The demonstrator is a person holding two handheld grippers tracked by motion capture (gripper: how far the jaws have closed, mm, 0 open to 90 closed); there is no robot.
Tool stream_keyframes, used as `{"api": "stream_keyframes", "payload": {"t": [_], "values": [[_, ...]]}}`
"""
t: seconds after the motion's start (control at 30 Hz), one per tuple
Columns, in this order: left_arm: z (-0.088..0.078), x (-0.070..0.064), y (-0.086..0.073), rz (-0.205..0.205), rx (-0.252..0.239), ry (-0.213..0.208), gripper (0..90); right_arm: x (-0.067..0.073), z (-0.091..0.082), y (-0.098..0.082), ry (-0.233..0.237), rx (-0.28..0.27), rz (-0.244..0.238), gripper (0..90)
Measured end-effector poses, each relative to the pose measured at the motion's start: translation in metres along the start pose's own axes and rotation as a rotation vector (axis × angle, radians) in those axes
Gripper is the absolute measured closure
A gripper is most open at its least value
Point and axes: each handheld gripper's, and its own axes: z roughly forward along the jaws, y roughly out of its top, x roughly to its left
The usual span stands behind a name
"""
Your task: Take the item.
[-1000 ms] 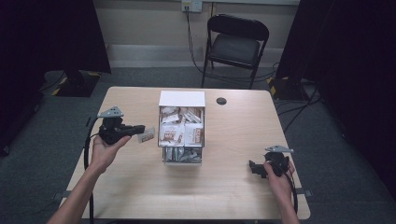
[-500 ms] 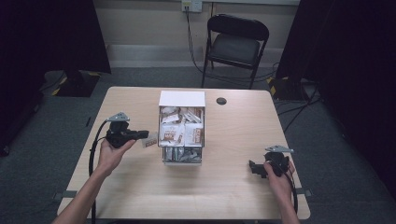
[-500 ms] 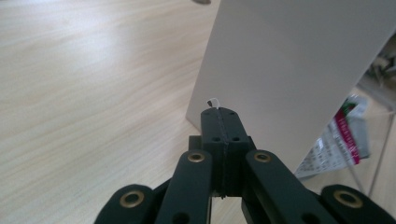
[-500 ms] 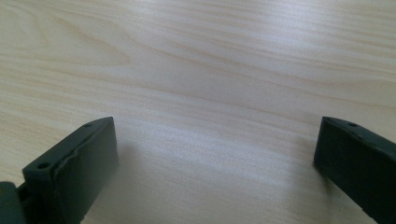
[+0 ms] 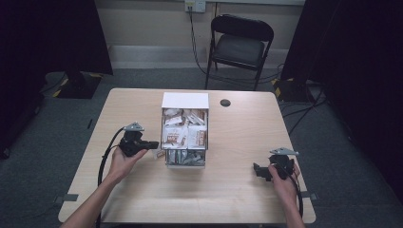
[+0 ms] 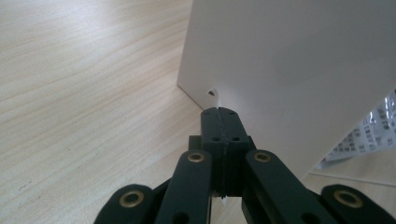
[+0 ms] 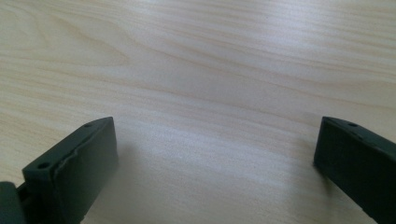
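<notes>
1. Where the floor is grey carpet, one pale wooden table [image 5: 237, 190] stands, and it is the largest thing before me; I sit at its near edge with both forearms coming in.
2. Beyond the far edge stands one black folding chair [image 5: 240, 47], well apart from the table, with cables hanging from a wall socket behind it.
3. At the table's middle sits one white box [image 5: 185, 100] with a clear front, packed with small packets [image 5: 183, 135]; I cannot count them, as they overlap.
4. I hold two grippers. My left gripper [image 5: 154, 144] lies just beside the box's left wall, its tip pointing at that wall; in the left gripper view the left gripper [image 6: 219, 122] has its jaws pressed together, with a thin sliver of white showing along the seam between them, and whether that is something pinched I cannot tell. The white wall of the box [image 6: 289, 60] blocks everything ahead of them.
5. My right gripper [image 5: 258, 170] rests near the table's right front corner, well apart from the box; in the right gripper view its jaws stand wide apart over bare wood [image 7: 210, 70].
6. One small dark round disc [image 5: 225, 102] lies on the table just right of the box's far end.
</notes>
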Motion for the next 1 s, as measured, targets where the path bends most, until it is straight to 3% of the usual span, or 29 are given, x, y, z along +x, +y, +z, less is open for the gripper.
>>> {"api": "stream_keyframes", "payload": {"t": [0.13, 0.37, 0.43, 0.47, 0.5, 0.53, 0.73, 0.8, 0.87, 0.9, 1.0], "values": [[0.002, 0.005, -0.003, 0.0, 0.026, 0.012, 86.1, 0.0, 0.0, 0.0, 0.0, 0.0, 0.0, 0.0], [0.002, 0.011, -0.004, -0.037, 0.013, 0.026, 78.3, 0.0, 0.0, 0.0, -0.001, 0.0, -0.001, 0.0], [0.0, 0.01, -0.003, -0.031, 0.008, 0.041, 71.6, 0.0, 0.0, 0.0, 0.0, 0.0, 0.0, 0.0], [-0.002, 0.01, -0.002, -0.025, 0.007, 0.045, 62.9, 0.0, 0.0, 0.0, 0.0, 0.0, -0.001, 0.0], [-0.003, 0.01, -0.001, -0.027, -0.004, 0.047, 62.9, 0.0, 0.0, 0.0, 0.0, 0.0, -0.001, 0.0], [-0.008, 0.009, 0.0, -0.02, -0.024, 0.054, 55.2, 0.0, 0.0, 0.0, 0.0, 0.0, 0.0, 0.0], [-0.017, 0.004, 0.002, -0.007, -0.04, 0.062, 41.7, 0.0, 0.0, 0.0, 0.0, 0.0, 0.0, 0.0], [-0.024, 0.001, 0.003, 0.021, -0.033, 0.076, 33.5, 0.0, 0.0, 0.0, 0.0, 0.0, 0.0, 0.0], [-0.026, 0.001, 0.004, 0.025, -0.023, 0.08, 31.7, 0.0, 0.0, 0.0, -0.001, 0.0, -0.001, 0.0], [-0.032, -0.004, 0.005, 0.049, -0.019, 0.1, 28.8, 0.0, 0.0, 0.0, 0.0, 0.0, -0.001, 0.0], [-0.038, -0.007, 0.006, 0.059, -0.036, 0.113, 27.7, 0.0, 0.0, 0.0, 0.0, 0.0, 0.0, 0.0]]}}
